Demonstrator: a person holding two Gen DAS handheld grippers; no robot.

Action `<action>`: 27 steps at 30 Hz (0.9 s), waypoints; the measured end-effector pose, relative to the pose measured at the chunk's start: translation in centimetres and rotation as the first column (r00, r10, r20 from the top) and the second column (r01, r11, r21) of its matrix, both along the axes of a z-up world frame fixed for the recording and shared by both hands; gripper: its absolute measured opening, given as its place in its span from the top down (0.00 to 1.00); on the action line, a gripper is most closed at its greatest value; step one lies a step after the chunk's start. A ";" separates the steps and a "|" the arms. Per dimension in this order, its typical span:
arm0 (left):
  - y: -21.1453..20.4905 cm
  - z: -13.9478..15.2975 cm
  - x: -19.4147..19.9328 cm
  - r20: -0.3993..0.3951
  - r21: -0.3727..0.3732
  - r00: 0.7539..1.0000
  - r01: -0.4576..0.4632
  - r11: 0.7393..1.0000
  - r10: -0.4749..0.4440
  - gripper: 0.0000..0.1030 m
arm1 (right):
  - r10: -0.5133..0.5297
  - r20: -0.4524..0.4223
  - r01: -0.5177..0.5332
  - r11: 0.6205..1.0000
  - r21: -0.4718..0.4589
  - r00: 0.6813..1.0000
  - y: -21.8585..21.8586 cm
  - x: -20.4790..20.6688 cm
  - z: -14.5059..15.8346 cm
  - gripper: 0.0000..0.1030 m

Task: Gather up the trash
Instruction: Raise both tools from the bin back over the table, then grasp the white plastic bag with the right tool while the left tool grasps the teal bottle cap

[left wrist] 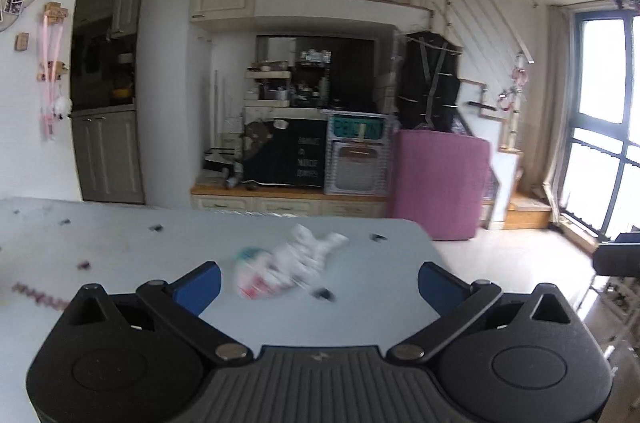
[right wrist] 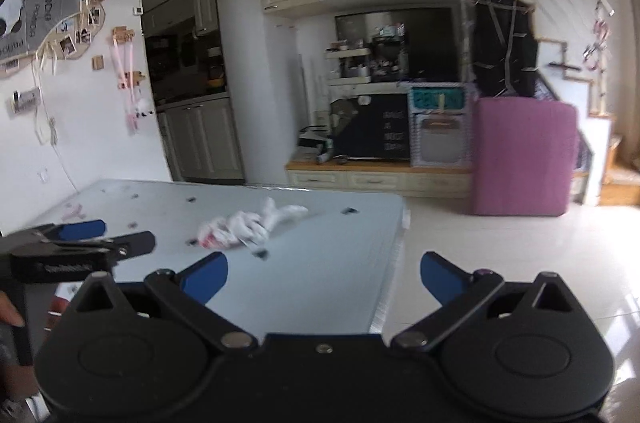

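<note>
A crumpled white plastic bag with pink and teal print (left wrist: pixel 284 265) lies on the pale blue table (left wrist: pixel 120 255). It also shows in the right wrist view (right wrist: pixel 244 225). My left gripper (left wrist: pixel 319 283) is open, just short of the bag, jaws wide apart. It shows from the side in the right wrist view (right wrist: pixel 108 237). My right gripper (right wrist: pixel 324 275) is open and empty, held nearer than the bag, over the table's right edge (right wrist: pixel 394 243).
Small dark scraps (left wrist: pixel 324 294) lie scattered on the table, one close to the bag. A pink zigzag strip (left wrist: pixel 38 295) lies at the left. Beyond the table are a pink box (left wrist: pixel 438 183), low cabinets (left wrist: pixel 288 205) and pale floor (right wrist: pixel 500 243).
</note>
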State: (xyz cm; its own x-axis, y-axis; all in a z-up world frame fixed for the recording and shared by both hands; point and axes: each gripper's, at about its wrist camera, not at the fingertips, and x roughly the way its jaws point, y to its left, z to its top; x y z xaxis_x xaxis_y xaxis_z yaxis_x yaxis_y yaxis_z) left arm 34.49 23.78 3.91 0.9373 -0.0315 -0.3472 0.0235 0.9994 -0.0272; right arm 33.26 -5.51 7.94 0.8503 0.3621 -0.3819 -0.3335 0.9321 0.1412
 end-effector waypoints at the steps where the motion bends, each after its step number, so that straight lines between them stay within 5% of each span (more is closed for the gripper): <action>1: 0.9 0.1 1.3 -0.005 0.004 1.000 -0.013 1.000 0.014 0.00 | 0.009 -0.010 -0.009 1.000 0.009 1.000 1.0 1.3 0.2 0.00; 11: 9.5 -0.8 12.0 -0.061 -0.018 0.993 -0.105 0.994 0.104 0.00 | -0.080 -0.167 0.094 0.993 0.076 0.983 9.9 13.9 -1.8 0.00; 24: 17.8 -3.9 15.9 -0.127 -0.101 0.977 -0.187 0.977 0.174 0.00 | -0.182 -0.418 0.275 0.946 0.174 0.890 21.9 25.1 -11.0 0.01; 27: 18.1 -4.5 16.4 -0.138 -0.106 0.976 -0.182 0.977 0.167 0.00 | -0.210 -0.412 0.277 0.954 0.111 0.887 24.4 26.0 -12.6 0.03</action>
